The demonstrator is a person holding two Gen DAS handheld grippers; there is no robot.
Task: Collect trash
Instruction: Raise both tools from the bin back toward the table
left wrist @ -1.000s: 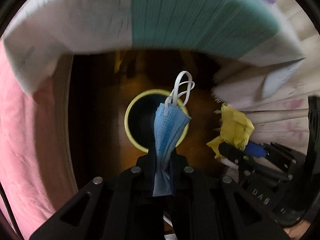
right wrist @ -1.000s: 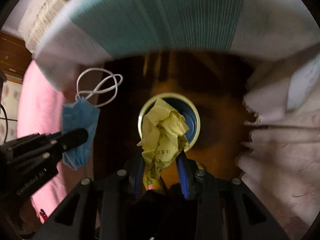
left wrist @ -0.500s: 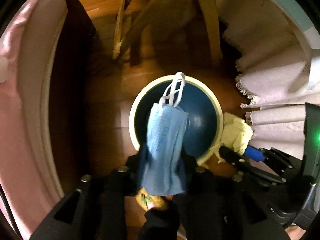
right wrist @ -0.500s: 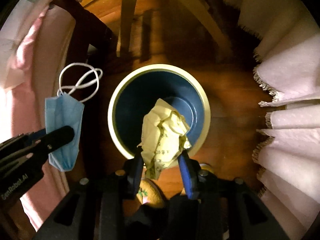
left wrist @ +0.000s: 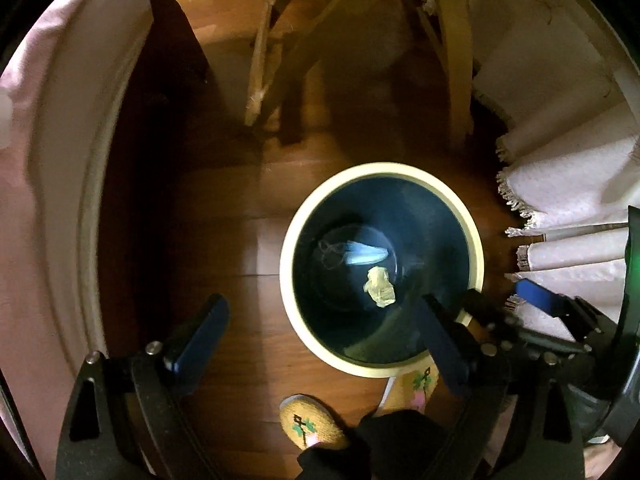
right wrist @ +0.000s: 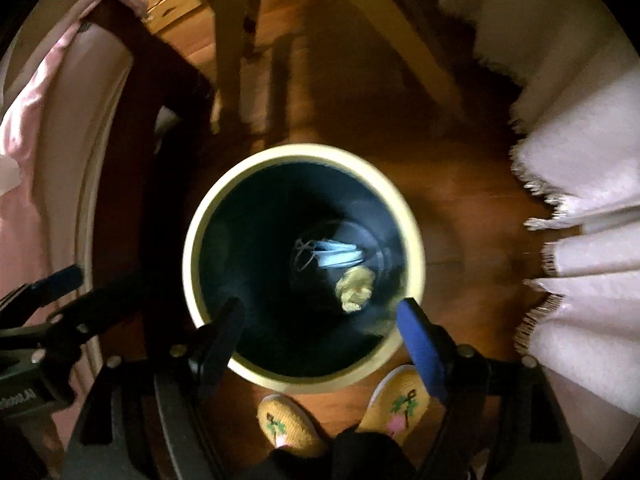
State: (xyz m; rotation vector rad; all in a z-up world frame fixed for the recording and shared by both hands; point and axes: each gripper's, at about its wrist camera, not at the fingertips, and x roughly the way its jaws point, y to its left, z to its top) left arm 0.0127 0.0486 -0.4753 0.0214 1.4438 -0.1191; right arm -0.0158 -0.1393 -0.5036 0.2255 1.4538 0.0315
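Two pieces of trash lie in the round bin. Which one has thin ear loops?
The flat blue face mask at the bottom of the dark bin has the loops; the crumpled yellow paper beside it has none.

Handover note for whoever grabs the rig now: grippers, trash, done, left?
Left gripper: jaws have just been opening, wide now, nothing between them.
Right gripper: same, jaws just opened, empty.
Both hang over the bin, pointing down.
Blue face mask and crumpled yellow paper lie on the bin's bottom, side by side.
Done: both pieces dropped in.
Left: lift clear; no other trash shows in these views.
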